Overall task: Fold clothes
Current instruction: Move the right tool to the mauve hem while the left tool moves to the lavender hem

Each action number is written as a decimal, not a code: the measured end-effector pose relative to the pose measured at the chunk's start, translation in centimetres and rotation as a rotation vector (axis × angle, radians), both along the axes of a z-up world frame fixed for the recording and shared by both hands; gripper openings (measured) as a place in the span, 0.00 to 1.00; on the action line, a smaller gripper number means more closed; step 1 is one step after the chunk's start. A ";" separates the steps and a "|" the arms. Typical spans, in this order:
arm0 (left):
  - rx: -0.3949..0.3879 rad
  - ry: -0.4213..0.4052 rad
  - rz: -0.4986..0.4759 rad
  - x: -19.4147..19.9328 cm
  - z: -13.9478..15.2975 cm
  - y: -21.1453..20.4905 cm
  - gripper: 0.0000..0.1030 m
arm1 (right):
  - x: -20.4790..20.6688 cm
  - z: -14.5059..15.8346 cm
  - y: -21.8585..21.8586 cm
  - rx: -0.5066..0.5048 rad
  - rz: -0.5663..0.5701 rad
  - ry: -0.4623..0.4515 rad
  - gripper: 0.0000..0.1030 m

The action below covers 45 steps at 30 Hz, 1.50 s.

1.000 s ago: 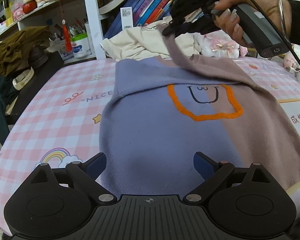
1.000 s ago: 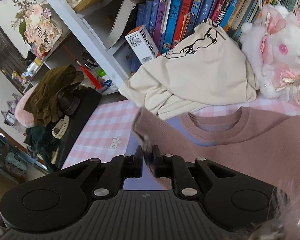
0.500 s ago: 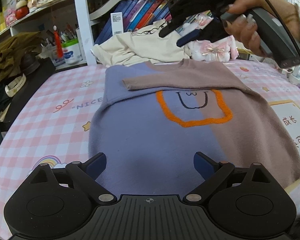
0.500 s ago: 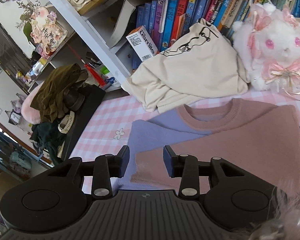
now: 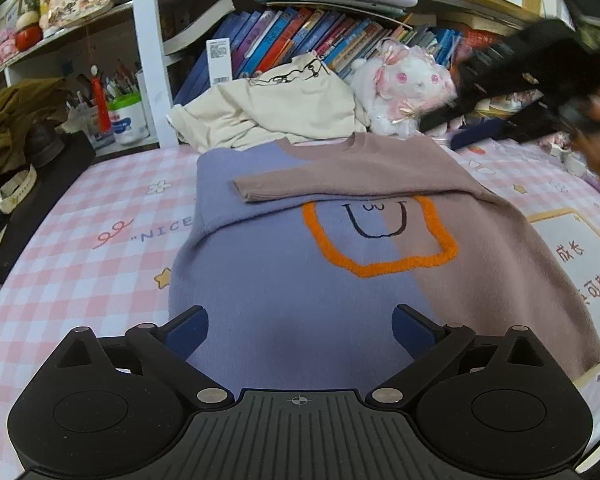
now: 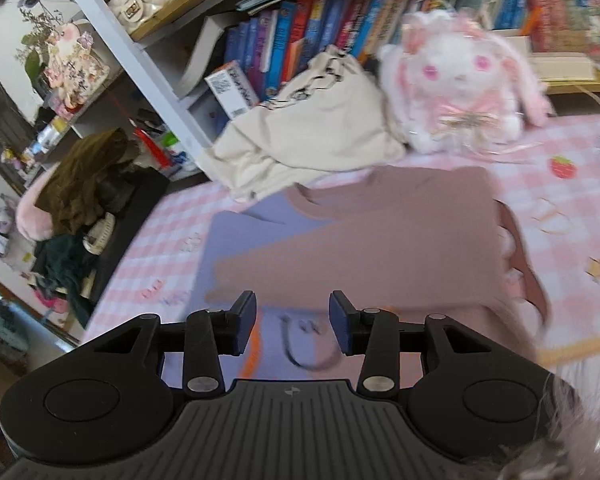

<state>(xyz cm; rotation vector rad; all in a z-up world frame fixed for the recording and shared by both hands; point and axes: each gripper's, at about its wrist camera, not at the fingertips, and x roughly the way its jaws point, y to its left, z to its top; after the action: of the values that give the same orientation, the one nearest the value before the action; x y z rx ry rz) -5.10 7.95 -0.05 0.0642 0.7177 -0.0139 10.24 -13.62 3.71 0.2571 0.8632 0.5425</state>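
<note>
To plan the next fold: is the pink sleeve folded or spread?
Folded: the pink sleeve lies across the sweater chest, cuff on the blue half.

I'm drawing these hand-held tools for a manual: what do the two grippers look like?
Both match: the left gripper and right gripper have a ribbed dark grey body with a small crosshair mark, two round black housings, black linkage arms with silver pins, and dark blue pads on the fingertips. No cable or sleeve shows clearly.

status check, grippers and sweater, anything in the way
Left gripper open, hovering over sweater hem. Right gripper jaws just opened, nothing between them. Mauve sleeve folded across chest. Cream garment and plush bunny crowd the collar.
</note>
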 end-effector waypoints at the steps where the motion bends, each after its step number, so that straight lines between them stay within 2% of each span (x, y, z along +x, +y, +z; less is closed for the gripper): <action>1: 0.013 -0.003 -0.006 0.0 0.0 0.1 0.97 | -0.8 -0.3 -0.6 -0.024 -0.003 -0.004 0.38; 5: 0.046 -0.005 -0.022 0.3 0.1 0.5 0.97 | -3.6 -1.5 -2.4 -0.114 0.001 -0.009 0.38; 12: -0.008 0.042 -0.003 0.3 -0.2 2.2 0.97 | -8.5 -3.6 -4.9 -0.200 -0.038 0.001 0.44; 23: -0.004 0.117 -0.016 -1.9 -1.1 3.4 0.97 | -13.7 -5.6 -7.4 -0.310 -0.102 0.011 0.52; 28: 0.001 0.160 0.049 -2.4 -1.8 4.2 0.97 | -14.4 -6.0 -9.1 -0.265 -0.174 0.052 0.51; 34: -0.026 0.205 0.097 -2.8 -2.4 5.2 0.97 | -14.6 -6.8 -10.0 -0.240 -0.187 0.110 0.51; 38: -0.044 0.240 0.120 -3.0 -2.7 5.6 0.97 | -14.6 -7.2 -10.0 -0.231 -0.190 0.135 0.46; 45: -0.105 0.215 0.210 -3.8 -1.8 7.1 0.95 | -14.2 -7.2 -9.7 -0.237 -0.177 0.147 0.41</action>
<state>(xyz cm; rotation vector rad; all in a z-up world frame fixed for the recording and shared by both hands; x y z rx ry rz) -8.95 15.09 -1.82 -0.1153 0.9349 0.1443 -3.98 -23.35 -3.45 0.1557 1.0267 0.2553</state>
